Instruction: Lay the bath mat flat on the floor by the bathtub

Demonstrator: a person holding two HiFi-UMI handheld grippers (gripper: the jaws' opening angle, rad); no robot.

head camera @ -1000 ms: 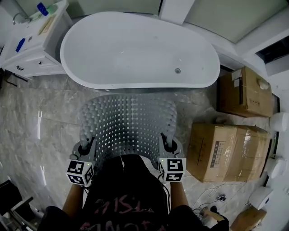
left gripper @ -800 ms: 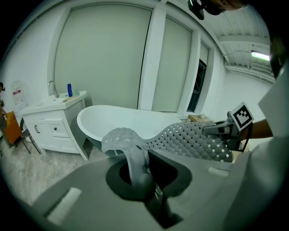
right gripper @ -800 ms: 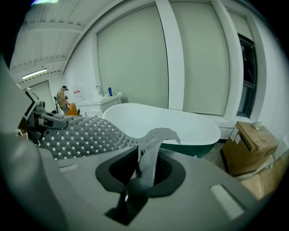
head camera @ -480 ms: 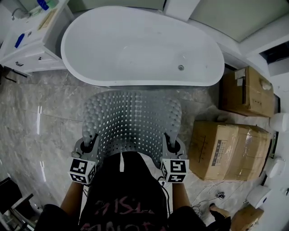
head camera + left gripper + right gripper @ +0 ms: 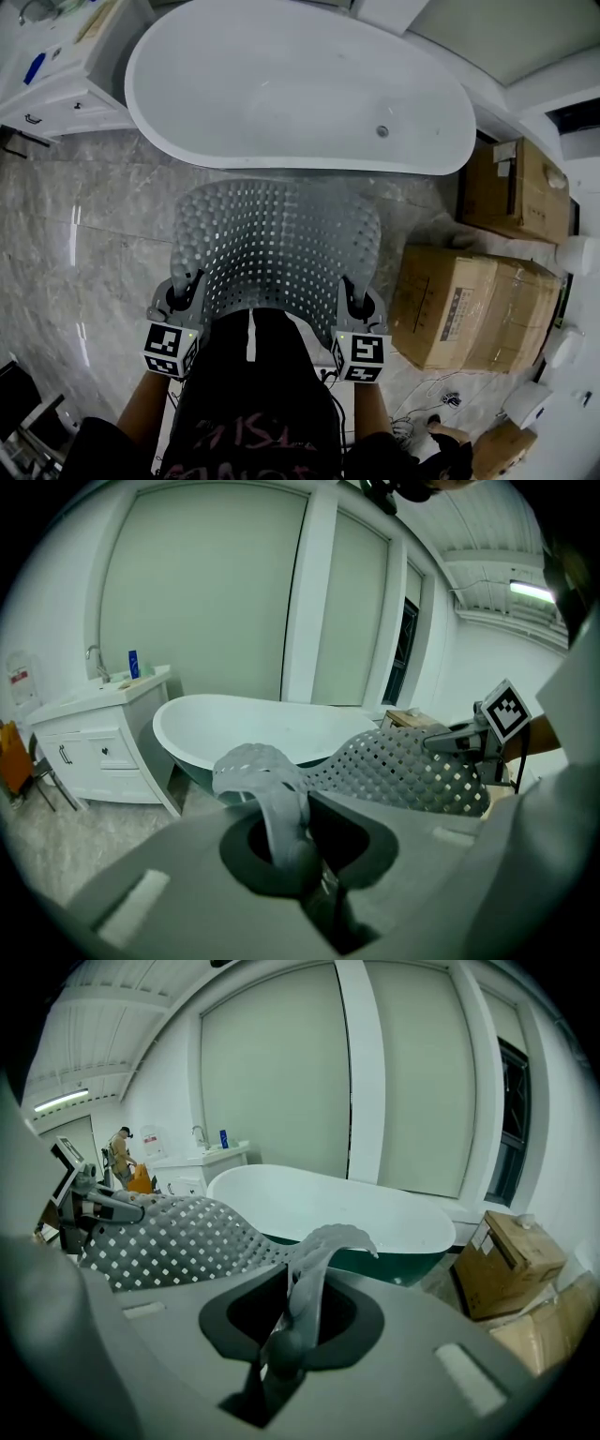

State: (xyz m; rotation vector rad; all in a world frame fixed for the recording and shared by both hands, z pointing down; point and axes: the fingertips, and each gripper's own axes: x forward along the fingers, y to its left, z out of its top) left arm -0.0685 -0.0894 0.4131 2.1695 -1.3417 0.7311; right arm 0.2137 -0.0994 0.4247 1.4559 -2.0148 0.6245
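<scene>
A grey perforated bath mat [image 5: 277,246] hangs spread in the air between my two grippers, in front of the white oval bathtub [image 5: 291,89]. My left gripper [image 5: 184,294] is shut on the mat's near left corner, and the right gripper [image 5: 351,298] is shut on its near right corner. In the left gripper view the mat [image 5: 394,766] curls up out of the shut jaws [image 5: 286,832] and arches toward the other gripper. The right gripper view shows the mat's edge [image 5: 323,1251] pinched in the jaws [image 5: 291,1321], with the tub [image 5: 328,1206] beyond.
A white vanity cabinet [image 5: 56,80] stands left of the tub. Cardboard boxes [image 5: 469,305] sit on the marble floor [image 5: 84,244] to the right, another box [image 5: 511,192] behind them. Cables lie on the floor at lower right.
The mat and both grippers have stayed at about the same place in the head view while the view has crept toward the tub. The mat's far edge now lies nearer the tub's rim.
</scene>
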